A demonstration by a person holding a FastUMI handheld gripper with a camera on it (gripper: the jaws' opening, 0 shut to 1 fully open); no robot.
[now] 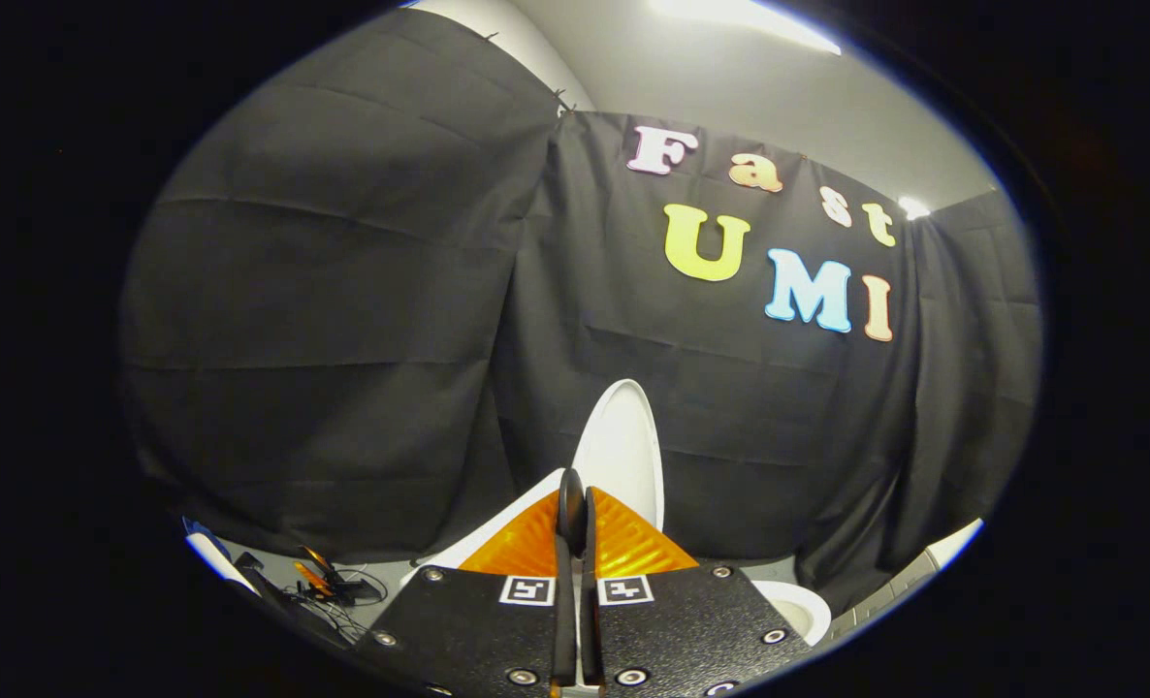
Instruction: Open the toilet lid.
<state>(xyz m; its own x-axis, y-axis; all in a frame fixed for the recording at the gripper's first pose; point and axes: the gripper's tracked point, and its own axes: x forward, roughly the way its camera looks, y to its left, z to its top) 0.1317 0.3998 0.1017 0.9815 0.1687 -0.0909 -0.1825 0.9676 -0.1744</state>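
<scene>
Your jaws (572, 504) sit pressed together with nothing between them, and just beyond them the toilet lid (622, 456) stands upright above the bowl (796, 606), so the opening looks done.

The gripper (575, 504) points forward and slightly upward, its two fingers pressed together, nothing visible between them.

I see black cloth (342, 320) draped in creased panels across the booth's walls, filling the frame's middle. Above it, upper centre, a pale ceiling (730, 87) carries a bright light strip (745, 17). Lower left, tangled cables (337, 586) lie on the floor.
</scene>
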